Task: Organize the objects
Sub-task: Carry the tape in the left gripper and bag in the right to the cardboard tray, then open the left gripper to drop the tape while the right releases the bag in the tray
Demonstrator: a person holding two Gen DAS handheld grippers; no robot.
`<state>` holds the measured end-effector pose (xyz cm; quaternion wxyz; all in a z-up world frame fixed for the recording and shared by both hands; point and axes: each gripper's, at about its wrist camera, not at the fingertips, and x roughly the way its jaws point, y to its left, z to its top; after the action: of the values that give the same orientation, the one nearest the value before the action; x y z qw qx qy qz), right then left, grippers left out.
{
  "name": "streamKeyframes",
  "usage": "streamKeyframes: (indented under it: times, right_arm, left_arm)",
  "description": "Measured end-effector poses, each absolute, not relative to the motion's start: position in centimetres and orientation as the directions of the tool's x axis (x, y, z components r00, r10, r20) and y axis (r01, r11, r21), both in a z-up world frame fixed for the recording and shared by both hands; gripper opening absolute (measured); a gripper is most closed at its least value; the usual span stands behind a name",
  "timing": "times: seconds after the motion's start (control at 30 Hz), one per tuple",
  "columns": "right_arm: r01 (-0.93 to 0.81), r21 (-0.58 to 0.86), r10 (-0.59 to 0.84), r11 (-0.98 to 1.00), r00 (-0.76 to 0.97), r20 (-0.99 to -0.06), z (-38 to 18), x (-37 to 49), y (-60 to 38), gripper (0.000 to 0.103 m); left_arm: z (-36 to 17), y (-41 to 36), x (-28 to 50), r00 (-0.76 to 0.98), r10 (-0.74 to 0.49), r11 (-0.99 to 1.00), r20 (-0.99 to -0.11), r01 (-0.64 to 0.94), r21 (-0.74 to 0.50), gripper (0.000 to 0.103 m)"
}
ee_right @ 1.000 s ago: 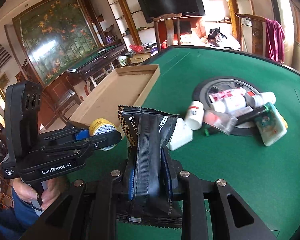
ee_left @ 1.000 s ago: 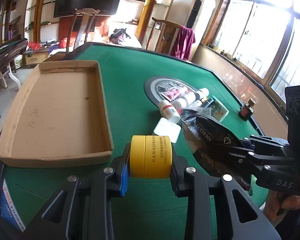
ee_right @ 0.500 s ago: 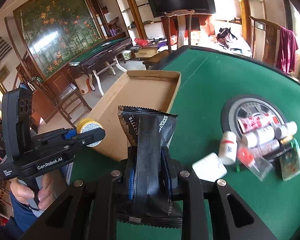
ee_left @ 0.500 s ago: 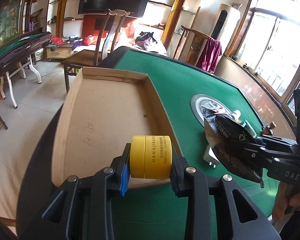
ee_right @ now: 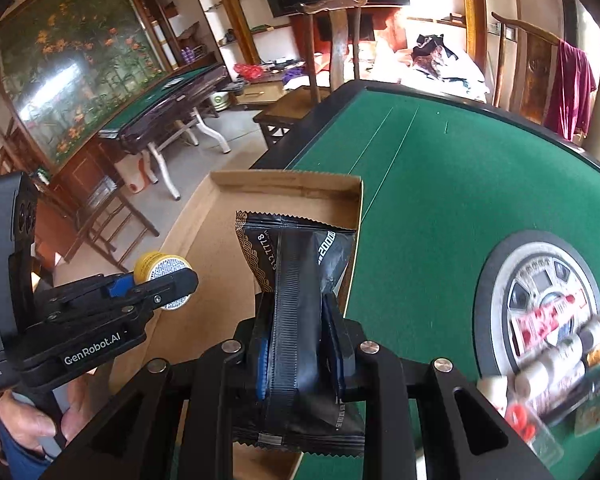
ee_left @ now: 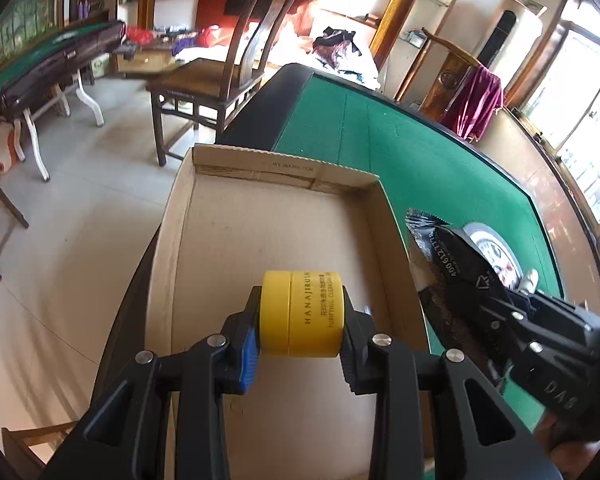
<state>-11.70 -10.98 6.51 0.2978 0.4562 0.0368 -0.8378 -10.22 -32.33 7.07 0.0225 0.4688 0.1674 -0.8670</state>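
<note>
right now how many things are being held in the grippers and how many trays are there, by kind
yellow jar: 1, in the left gripper
black sachet: 1, in the right gripper
cardboard tray: 1, nothing lying in it
total: 3

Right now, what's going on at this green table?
A person is sorting items into a cardboard tray with two handheld grippers. The left gripper clamps a yellow jar above the tray floor. The right gripper pinches a black foil packet over the tray's edge. Other bottles lie waiting on the green table.
</note>
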Motion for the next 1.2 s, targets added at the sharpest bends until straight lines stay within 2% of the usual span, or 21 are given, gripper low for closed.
streamKeyframes:
  times: [0.33,1.03,1.17,1.2]
  right_arm:
    - [0.470,0.252,-0.453,-0.846,-0.384,-0.804,2.5,-17.2,-14.7,0.025]
    - [0.479,0.169,-0.394,-0.862,-0.423,-0.816,0.4,-19.7,-16.0,0.025]
    - [0.484,0.157,-0.387,-0.861,-0.421,-0.820,0.4,-19.7,-16.2,0.026]
    - [0.486,0.157,-0.387,-0.860,-0.419,-0.821,0.3,-19.7,-16.3,0.027]
  left_arm:
    - [4.5,-34.4,-17.3,-0.485,0.151,-0.905,-0.862,0.283,-0.317,0.032]
    - [2.6,-33.6,-20.8,-0.474,0.113,-0.917,-0.873,0.288,-0.275,0.032]
    - [2.6,-33.5,-21.0,-0.480,0.125,-0.919,-0.868,0.273,-0.283,0.036]
    - [2.6,-33.5,-21.0,-0.484,0.132,-0.918,-0.865,0.269,-0.290,0.043]
